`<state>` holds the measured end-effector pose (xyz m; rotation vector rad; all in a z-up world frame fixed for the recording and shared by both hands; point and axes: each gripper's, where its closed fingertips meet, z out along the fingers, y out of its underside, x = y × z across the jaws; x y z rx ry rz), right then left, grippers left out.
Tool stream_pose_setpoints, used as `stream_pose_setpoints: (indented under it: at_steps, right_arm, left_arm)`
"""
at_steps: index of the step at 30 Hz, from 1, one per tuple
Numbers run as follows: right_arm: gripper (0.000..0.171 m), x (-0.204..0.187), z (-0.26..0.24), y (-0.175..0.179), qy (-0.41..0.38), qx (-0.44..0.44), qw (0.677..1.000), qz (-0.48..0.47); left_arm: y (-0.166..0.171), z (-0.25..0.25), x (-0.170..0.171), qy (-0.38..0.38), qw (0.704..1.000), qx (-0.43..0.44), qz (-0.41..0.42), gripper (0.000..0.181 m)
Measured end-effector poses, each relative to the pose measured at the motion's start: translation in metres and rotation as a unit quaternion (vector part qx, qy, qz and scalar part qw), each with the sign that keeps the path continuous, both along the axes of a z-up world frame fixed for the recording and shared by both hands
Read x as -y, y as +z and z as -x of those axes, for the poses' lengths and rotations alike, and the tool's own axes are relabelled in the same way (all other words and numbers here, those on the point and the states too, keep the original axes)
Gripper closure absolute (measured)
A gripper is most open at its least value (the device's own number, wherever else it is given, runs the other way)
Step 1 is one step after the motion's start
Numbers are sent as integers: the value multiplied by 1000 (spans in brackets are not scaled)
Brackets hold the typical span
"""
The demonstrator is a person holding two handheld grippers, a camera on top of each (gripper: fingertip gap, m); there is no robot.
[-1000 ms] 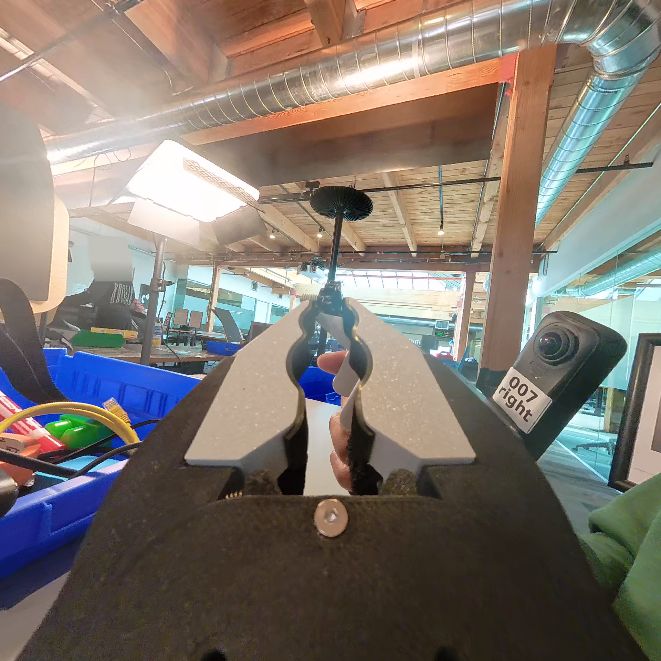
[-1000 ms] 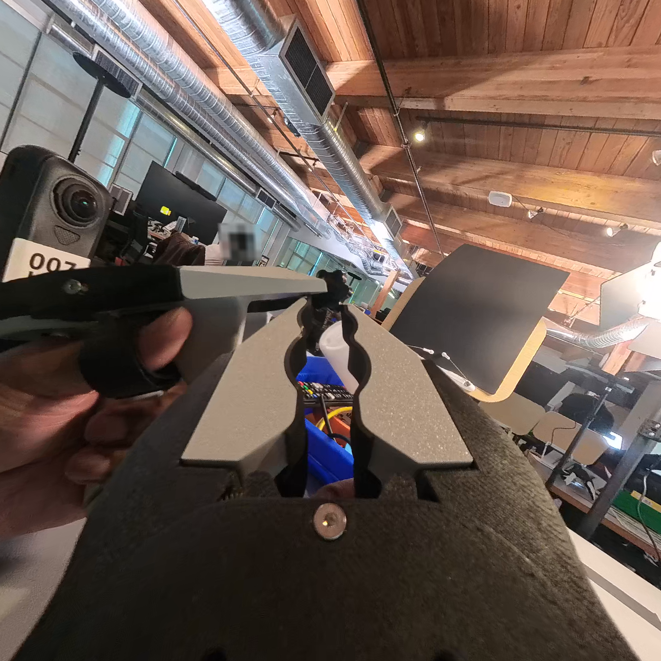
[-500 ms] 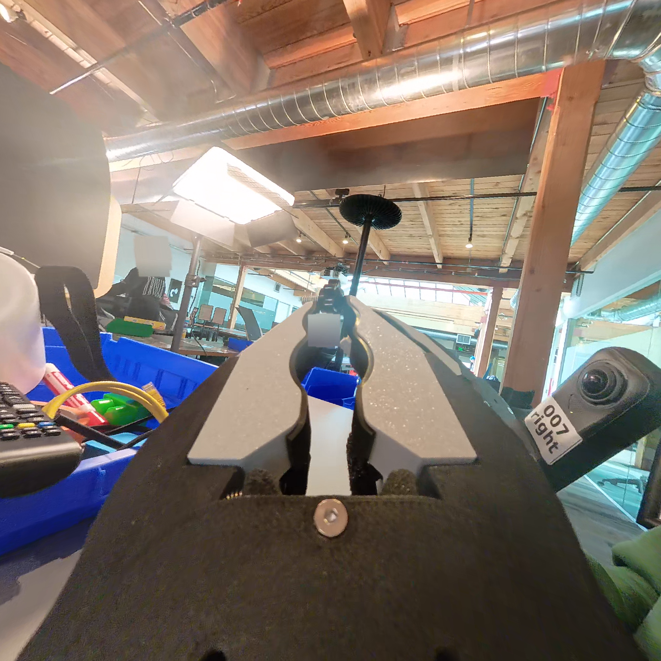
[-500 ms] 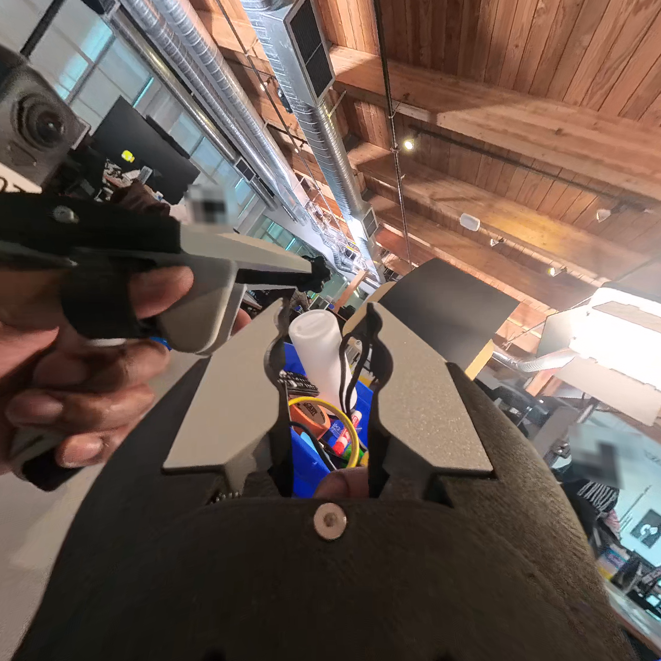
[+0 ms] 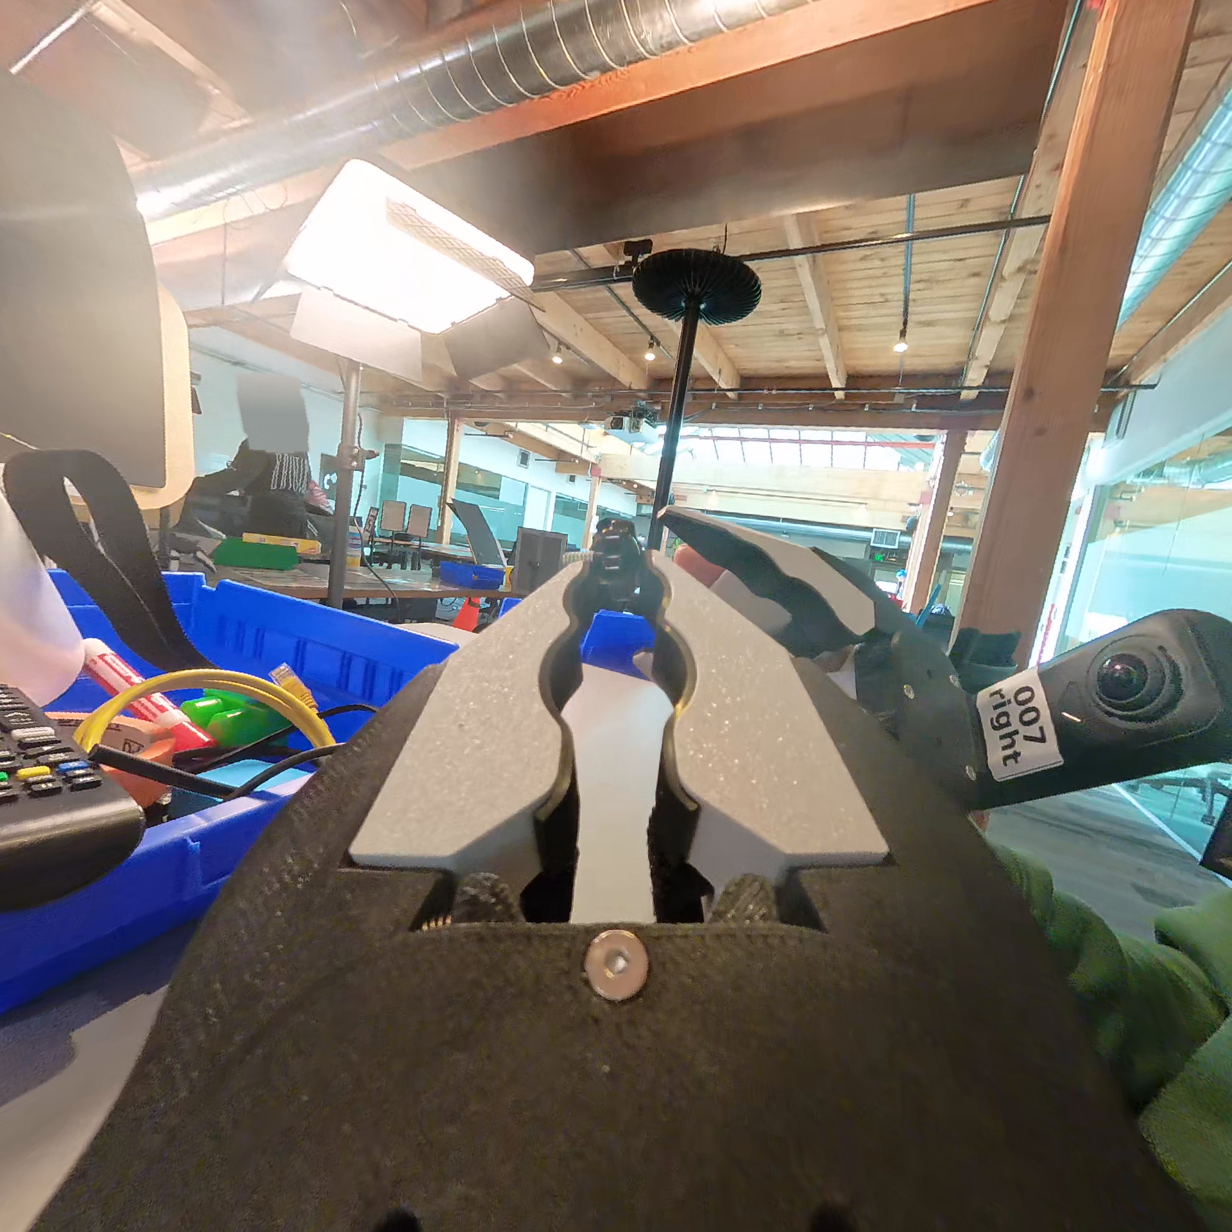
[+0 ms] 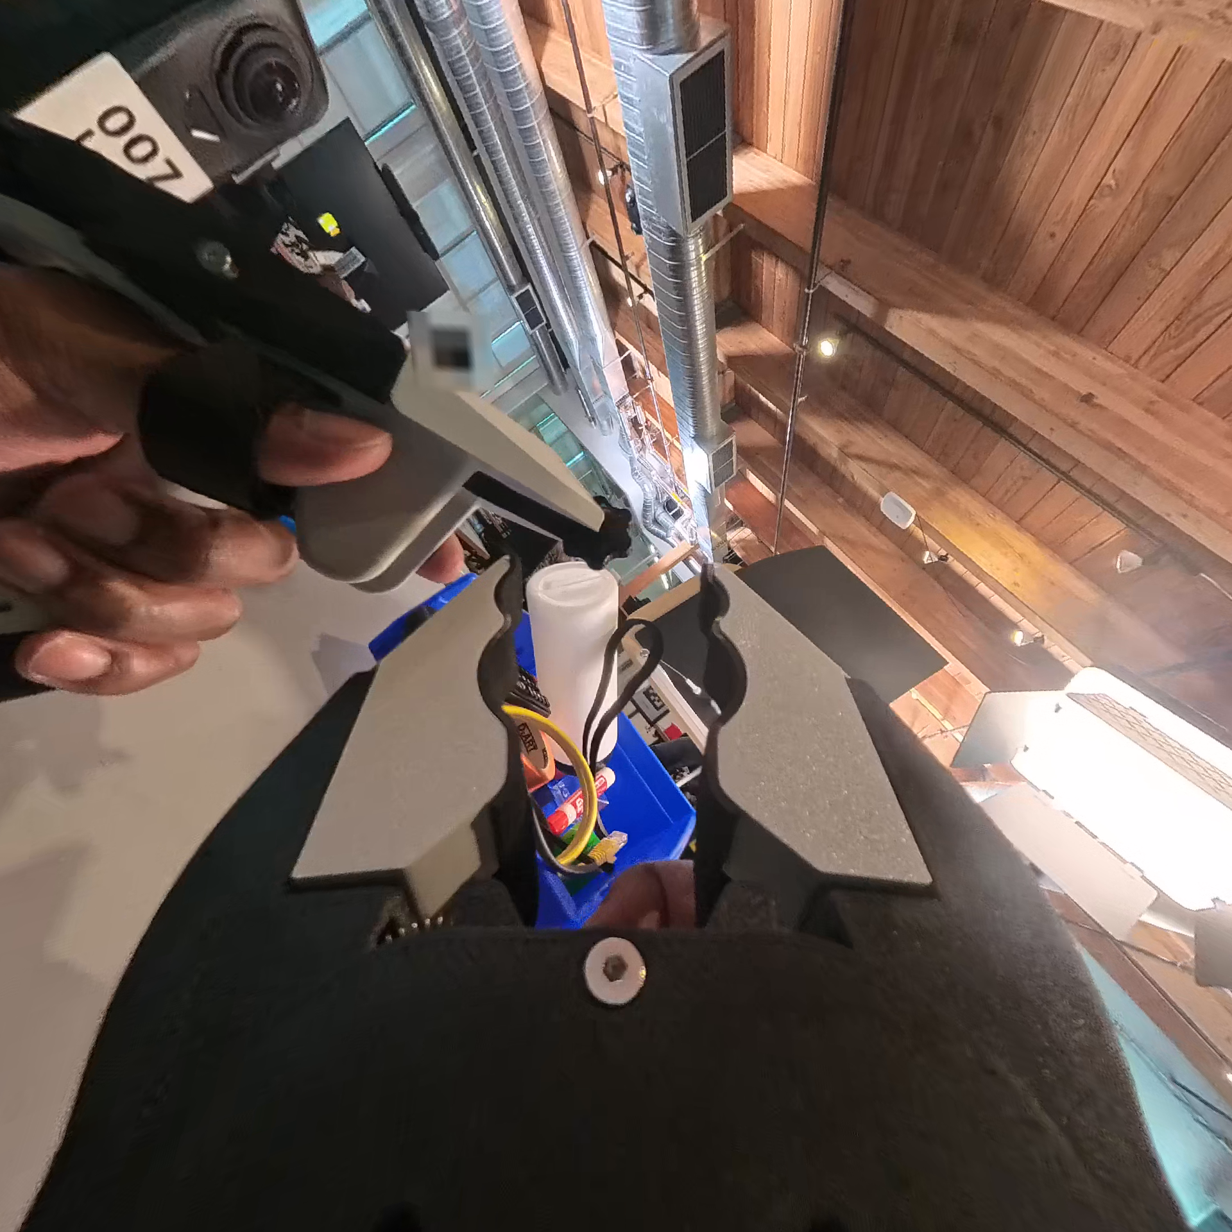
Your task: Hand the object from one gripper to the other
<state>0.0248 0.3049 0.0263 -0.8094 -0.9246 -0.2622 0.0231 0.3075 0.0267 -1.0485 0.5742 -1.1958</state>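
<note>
The object is a small black knobby piece [image 5: 612,557], pinched at the very tips of my left gripper [image 5: 617,567], which is shut on it. In the right wrist view the same piece [image 6: 610,533] sits at the tip of the left gripper [image 6: 597,523], held by a person's hand [image 6: 100,533] at the upper left. My right gripper [image 6: 610,577] is open just below the piece and not touching it. One of its grey fingers [image 5: 787,580] shows to the right in the left wrist view.
A blue bin [image 5: 300,640] lies at the left with a remote control [image 5: 47,787], a yellow cable [image 5: 200,687], a white bottle [image 6: 573,640] and markers. A lit light panel [image 5: 400,247] stands behind it. A green sleeve [image 5: 1167,1000] is at the right. Only a small space, under 4 cm, lies between the two pairs of fingers. The left tips stand about 20 cm off the white bottle [image 6: 573,640].
My right gripper, shut at the black piece one second ago, has opened and let it go. My left gripper stays shut on the piece. The right gripper has tilted away.
</note>
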Motion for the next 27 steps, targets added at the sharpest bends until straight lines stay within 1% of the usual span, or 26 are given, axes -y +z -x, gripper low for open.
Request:
stream_pose_setpoints:
  at_steps: [5, 9, 11, 16, 21, 27]
  right_arm:
    - [116, -1, -9, -9, -1, 43, 999, -2]
    - [115, 6, -10, -9, 32, 32, 999, 15]
    - [115, 6, -6, -12, 37, 41, 998, 17]
    - [115, -1, 1, -23, 7, 78, 997, 7]
    - [116, -2, 4, -21, -14, 81, 997, -15]
    - [123, -7, 3, -17, -48, 82, 995, -38]
  left_arm:
    - [-7, -3, -4, 21, 999, -28, 1, 167]
    - [-10, -7, -4, 24, 999, -44, -5, 167]
    - [-11, -8, -4, 28, 998, -52, -5, 167]
    - [-14, -11, -2, 26, 997, -65, -11, 167]
    - [-14, -10, -2, 18, 998, -61, -3, 167]
    - [-15, -13, -1, 3, 998, -62, 3, 167]
